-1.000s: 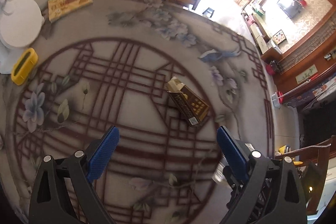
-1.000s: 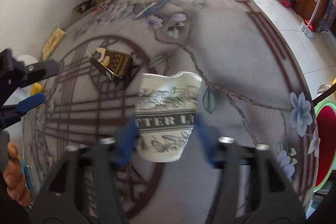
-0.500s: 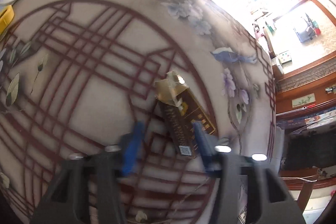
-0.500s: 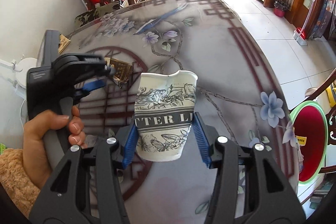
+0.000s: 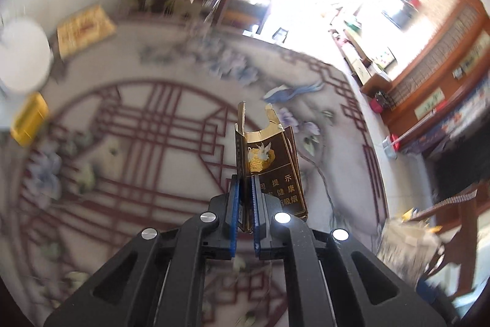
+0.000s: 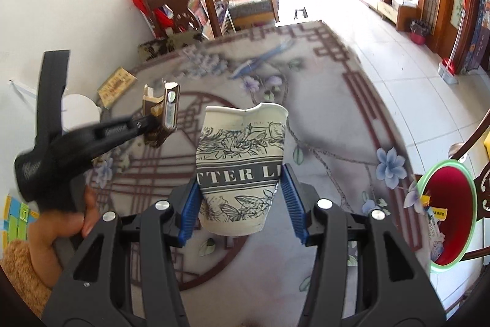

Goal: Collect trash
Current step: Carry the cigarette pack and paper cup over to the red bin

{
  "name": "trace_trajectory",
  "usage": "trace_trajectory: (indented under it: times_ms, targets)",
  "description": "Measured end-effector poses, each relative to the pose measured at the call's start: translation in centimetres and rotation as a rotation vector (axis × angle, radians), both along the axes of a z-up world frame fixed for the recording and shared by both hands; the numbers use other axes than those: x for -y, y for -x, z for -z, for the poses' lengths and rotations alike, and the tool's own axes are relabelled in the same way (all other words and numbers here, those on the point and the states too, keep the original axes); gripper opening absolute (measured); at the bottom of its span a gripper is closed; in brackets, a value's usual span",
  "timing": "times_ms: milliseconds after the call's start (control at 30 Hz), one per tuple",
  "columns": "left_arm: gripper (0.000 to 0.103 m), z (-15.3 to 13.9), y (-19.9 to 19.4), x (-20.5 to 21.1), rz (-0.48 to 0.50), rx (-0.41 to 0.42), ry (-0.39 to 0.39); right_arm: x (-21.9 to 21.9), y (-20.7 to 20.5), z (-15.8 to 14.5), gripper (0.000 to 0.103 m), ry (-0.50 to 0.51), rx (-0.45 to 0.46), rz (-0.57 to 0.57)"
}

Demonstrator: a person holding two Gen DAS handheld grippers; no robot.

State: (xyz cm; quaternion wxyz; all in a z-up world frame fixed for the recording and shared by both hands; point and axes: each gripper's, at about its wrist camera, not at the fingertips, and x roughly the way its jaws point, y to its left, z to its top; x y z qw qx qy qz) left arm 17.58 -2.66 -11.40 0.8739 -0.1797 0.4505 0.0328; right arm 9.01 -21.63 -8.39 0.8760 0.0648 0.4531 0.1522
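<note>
Left gripper [image 5: 245, 204] is pinching the torn, flimsy cigarette pack [image 5: 269, 164] by its lower edge above the table [image 6: 337, 118]; right gripper [image 6: 242, 204] is squeezing the crushable paper cup [image 6: 242, 170] mid-wall, aloft.

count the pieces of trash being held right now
2: a cigarette pack in the left hand-held gripper, a paper cup in the right hand-held gripper. More may lie unseen.

Left gripper [image 5: 245, 206] fingers clamp brown cigarette pack [image 5: 269, 161] above table [image 5: 137, 143].
</note>
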Motion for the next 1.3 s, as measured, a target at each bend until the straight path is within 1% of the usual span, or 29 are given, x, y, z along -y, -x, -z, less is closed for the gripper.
trace_trajectory:
  times_ms: [133, 333, 433, 767, 1033, 1300]
  targets:
    - [0.005, -3.6, 3.9, 1.4, 0.040, 0.060, -0.107, 0.7, 1.7, -2.0, 0.049, -0.009, 0.054, -0.006]
    - [0.005, -7.0, 8.2, 4.1, 0.080, 0.115, -0.169, 2.8, 4.2, -4.6, 0.049, -0.015, 0.124, 0.007]
    - [0.005, -8.4, 9.5, 5.5, 0.098, 0.139, -0.186, 3.9, 5.0, -5.5, 0.049, -0.017, 0.147, 0.021]
    - [0.005, -10.9, 11.6, 10.1, 0.152, 0.187, -0.225, 7.9, 7.0, -7.1, 0.049, -0.037, 0.184, 0.084]
    - [0.005, -11.8, 12.0, 13.6, 0.211, 0.205, -0.243, 10.8, 8.1, -7.6, 0.049, -0.049, 0.194, 0.148]
    - [0.005, -12.2, 11.7, 17.6, 0.293, 0.206, -0.253, 13.6, 8.9, -7.8, 0.049, -0.050, 0.201, 0.218]
